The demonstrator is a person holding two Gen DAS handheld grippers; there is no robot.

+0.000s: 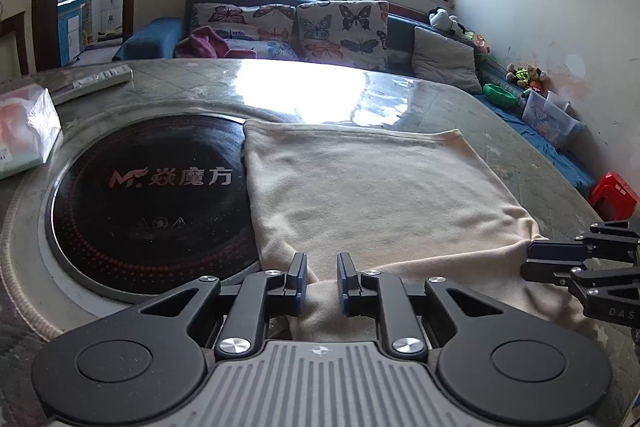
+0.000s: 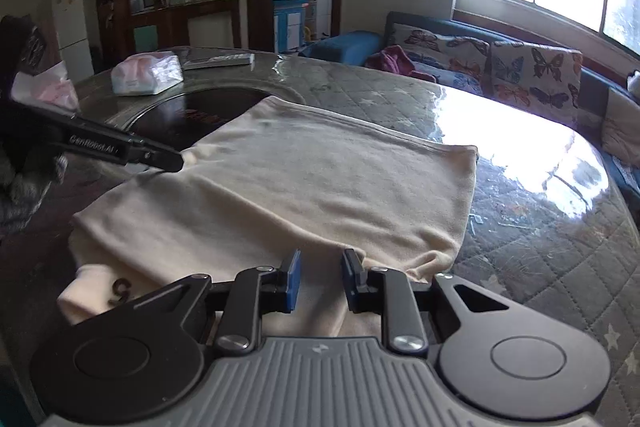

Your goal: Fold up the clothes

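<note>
A cream garment (image 1: 360,187) lies folded flat on the table, its left edge over a black round cooktop (image 1: 152,195). My left gripper (image 1: 322,261) stands over the garment's near left corner, jaws a little apart, the pads clear of the cloth below the gap. My right gripper (image 2: 320,259) stands the same way at the near right corner of the garment (image 2: 320,179), jaws slightly apart and nothing pinched. Each gripper shows in the other's view: the right one (image 1: 528,259) at the right edge, the left one (image 2: 178,161) touching the far left side of the cloth.
The table (image 1: 520,155) has a quilted cover under glossy glass. A tissue pack (image 1: 24,131) and a remote (image 1: 96,79) lie at its far left. Behind stands a sofa with butterfly cushions (image 1: 344,27); a red stool (image 1: 614,193) is on the floor at right.
</note>
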